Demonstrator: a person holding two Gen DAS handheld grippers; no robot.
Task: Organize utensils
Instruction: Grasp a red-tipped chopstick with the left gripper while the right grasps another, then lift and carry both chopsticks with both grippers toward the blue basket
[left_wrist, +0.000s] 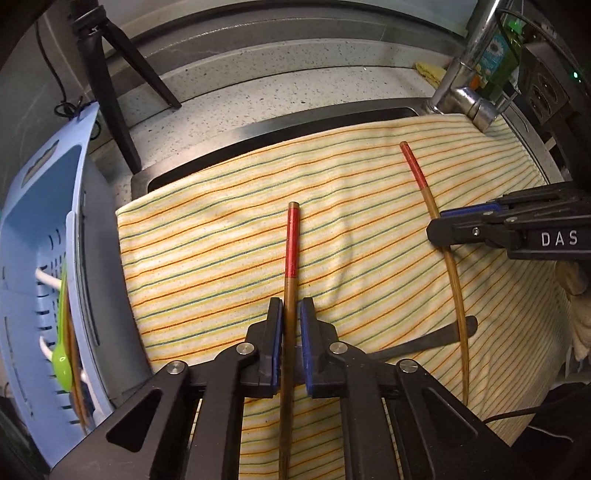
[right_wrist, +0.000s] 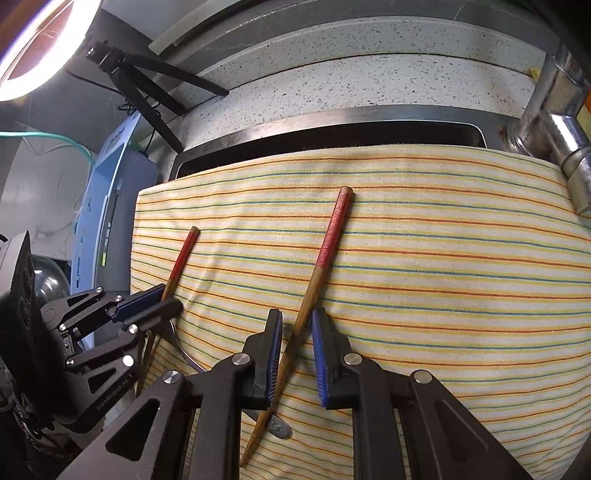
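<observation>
Striped cloth (left_wrist: 369, 229) in yellow, orange and teal covers most of the sink (left_wrist: 207, 162), and both chopsticks lie on it.

My left hand-held gripper (left_wrist: 290, 314) points steeply down with its blue pads closed against the brown shaft of the left chopstick (left_wrist: 291, 258), just below the red-painted top. That chopstick runs straight up the cloth, nearer the cloth's left edge, with its red end toward the back rim of the sink.

My right hand-held gripper (right_wrist: 297, 325) sits over the right chopstick (right_wrist: 325, 254). Its jaws stand a little apart with the brown shaft slanting between them; the shaft lies against the left pad, and a gap shows on the other side. I cannot tell whether the pads actually press it. This chopstick lies nearer the middle of the cloth, red end pointing to the back rim, thin tip toward the front edge.

A metal spoon (left_wrist: 436, 338) lies flat on the cloth under the right chopstick, near the front.

At the left edge of the counter (left_wrist: 280, 85) stands a pale blue utensil basket (left_wrist: 48, 236) holding a green spoon (left_wrist: 62, 362). The chrome tap (right_wrist: 546, 122) rises at the back right corner of the sink, and black tripod legs (left_wrist: 114, 92) stand on the counter behind the basket.
</observation>
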